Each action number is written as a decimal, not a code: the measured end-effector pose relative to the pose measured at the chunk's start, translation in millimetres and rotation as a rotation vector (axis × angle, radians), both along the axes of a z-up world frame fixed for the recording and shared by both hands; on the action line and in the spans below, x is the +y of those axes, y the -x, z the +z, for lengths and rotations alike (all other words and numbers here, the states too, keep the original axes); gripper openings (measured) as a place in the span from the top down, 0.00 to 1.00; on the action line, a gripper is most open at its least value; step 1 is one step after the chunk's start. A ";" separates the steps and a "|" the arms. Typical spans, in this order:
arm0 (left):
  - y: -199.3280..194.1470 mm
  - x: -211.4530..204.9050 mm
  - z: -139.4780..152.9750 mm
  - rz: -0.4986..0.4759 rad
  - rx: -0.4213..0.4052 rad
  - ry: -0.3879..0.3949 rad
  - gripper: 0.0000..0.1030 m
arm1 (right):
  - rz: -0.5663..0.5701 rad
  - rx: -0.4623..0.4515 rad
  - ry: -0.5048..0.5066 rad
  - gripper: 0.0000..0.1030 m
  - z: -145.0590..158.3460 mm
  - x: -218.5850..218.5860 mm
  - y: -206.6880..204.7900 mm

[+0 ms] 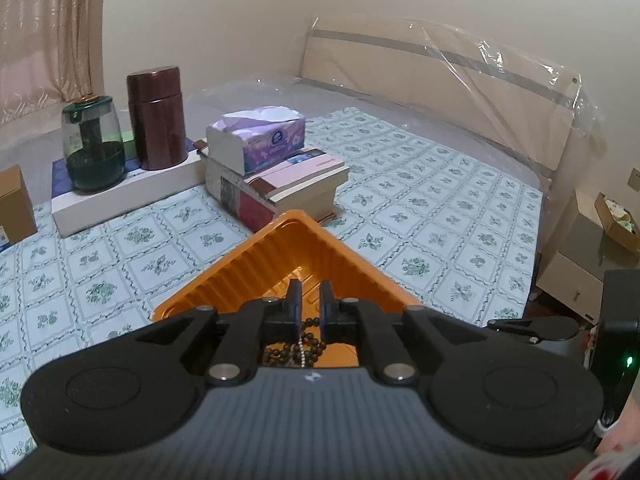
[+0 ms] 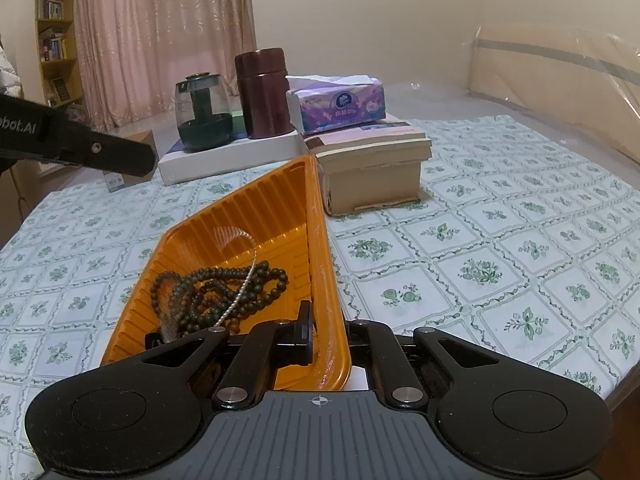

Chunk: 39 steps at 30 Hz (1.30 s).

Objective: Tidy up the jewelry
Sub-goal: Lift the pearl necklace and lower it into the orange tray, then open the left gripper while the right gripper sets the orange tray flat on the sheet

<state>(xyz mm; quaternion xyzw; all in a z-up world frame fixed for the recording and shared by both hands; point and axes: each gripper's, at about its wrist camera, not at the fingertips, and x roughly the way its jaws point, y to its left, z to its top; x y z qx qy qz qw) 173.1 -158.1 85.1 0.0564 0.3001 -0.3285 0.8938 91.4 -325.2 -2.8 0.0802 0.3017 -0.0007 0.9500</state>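
An orange ribbed plastic tray (image 2: 260, 208) sits on the floral tablecloth; it also shows in the left wrist view (image 1: 280, 256). Inside lie dark beads (image 2: 224, 292) and a silver chain (image 2: 244, 284). My right gripper (image 2: 326, 332) is shut on the tray's near right rim, with one finger inside the tray and the other hidden outside the wall. My left gripper (image 1: 310, 300) hovers over the tray with its jaws a little apart. The dark beads (image 1: 310, 338) and silver chain (image 1: 301, 350) lie below and behind its fingertips, not clamped.
A stack of books (image 2: 372, 160) with a purple tissue box (image 2: 340, 100) stands just behind the tray. A white box (image 2: 232, 156) carries a brown canister (image 2: 262, 92) and a glass teapot (image 2: 204, 112). A plastic-wrapped headboard (image 1: 440, 92) stands at the right.
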 end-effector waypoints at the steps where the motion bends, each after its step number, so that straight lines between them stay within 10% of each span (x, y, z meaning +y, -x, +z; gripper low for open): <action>1: -0.1 2.9 -0.1 0.011 -0.001 0.002 0.88 | 0.000 0.000 -0.001 0.93 -0.2 -0.4 0.0; 27: 66.7 143.7 -61.4 0.489 0.083 0.059 0.61 | 0.066 0.042 -0.460 0.90 -58.0 -96.5 -15.8; 32: 78.8 147.0 -69.1 0.526 0.087 0.047 0.35 | 0.021 0.008 -0.538 0.44 -58.9 -110.7 -4.7; 39: 98.3 149.5 -77.6 0.589 0.096 0.016 0.05 | -0.084 -0.018 -0.430 0.31 -29.3 -108.6 26.0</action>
